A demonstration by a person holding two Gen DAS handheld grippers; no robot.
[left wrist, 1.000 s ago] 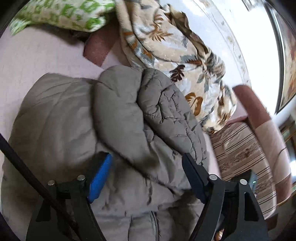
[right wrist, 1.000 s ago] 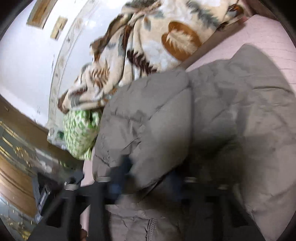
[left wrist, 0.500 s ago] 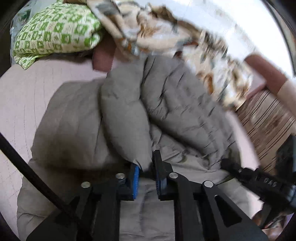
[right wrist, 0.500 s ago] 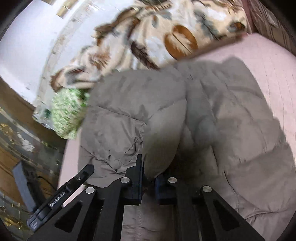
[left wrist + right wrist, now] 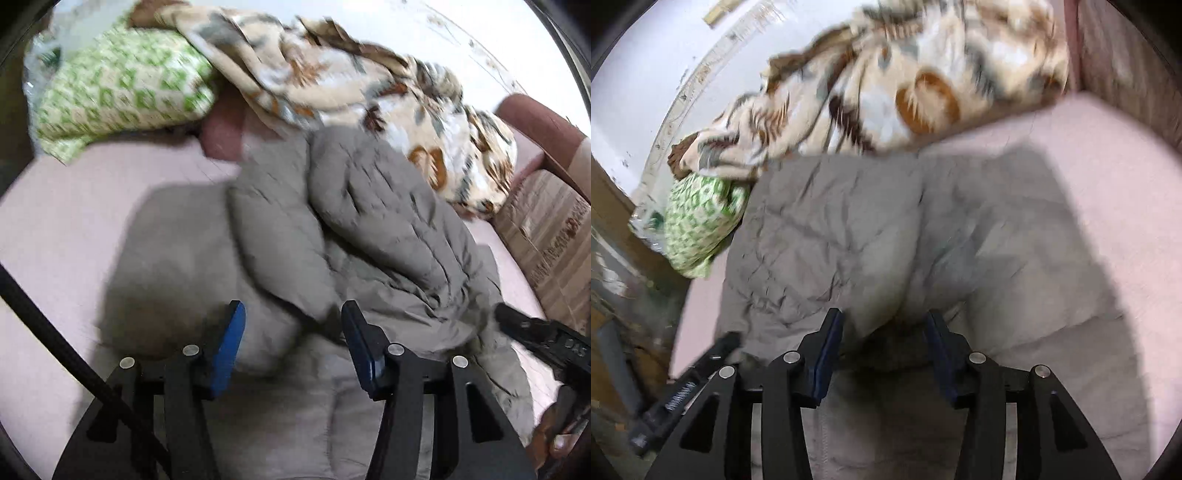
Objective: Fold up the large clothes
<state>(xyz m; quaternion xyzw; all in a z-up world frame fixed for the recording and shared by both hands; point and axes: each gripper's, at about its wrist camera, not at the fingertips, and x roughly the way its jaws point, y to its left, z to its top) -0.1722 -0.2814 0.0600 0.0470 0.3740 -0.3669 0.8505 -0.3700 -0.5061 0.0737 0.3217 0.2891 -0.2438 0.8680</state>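
**Desk:** What goes under this one?

**Photographer:** A grey quilted jacket (image 5: pixel 332 258) lies on a pink bed (image 5: pixel 74 221), both sleeves turned in across its chest. A patterned blanket (image 5: pixel 332 74) and a green pillow (image 5: pixel 122 88) are heaped at the head of the bed, touching the jacket's far end.

**Desk:** And the tools?

**Photographer:** The left gripper (image 5: pixel 291 332) hangs over the near part of the jacket, jaws spread wide, holding nothing. The right gripper (image 5: pixel 884 339) is just beside it, jaws equally wide and empty, with a sleeve end bulging between them. Each view catches the other tool at its edge.

**Desk:** Which step would you call it?

**Photographer:** My reading: sleeves are in, and the body fold is due. It looks roughly midway.

**Desk:** How is that done well?

**Photographer:** I would set each pair of jaws well apart on the near hem, bite through the full padding, not just the shell, and lift both sides together. Carry the hem over toward the collar, keeping the sleeves trapped underneath. Puffy filling tends to spring back, so a press along the crease should help. Stop short of the blanket so nothing snags.
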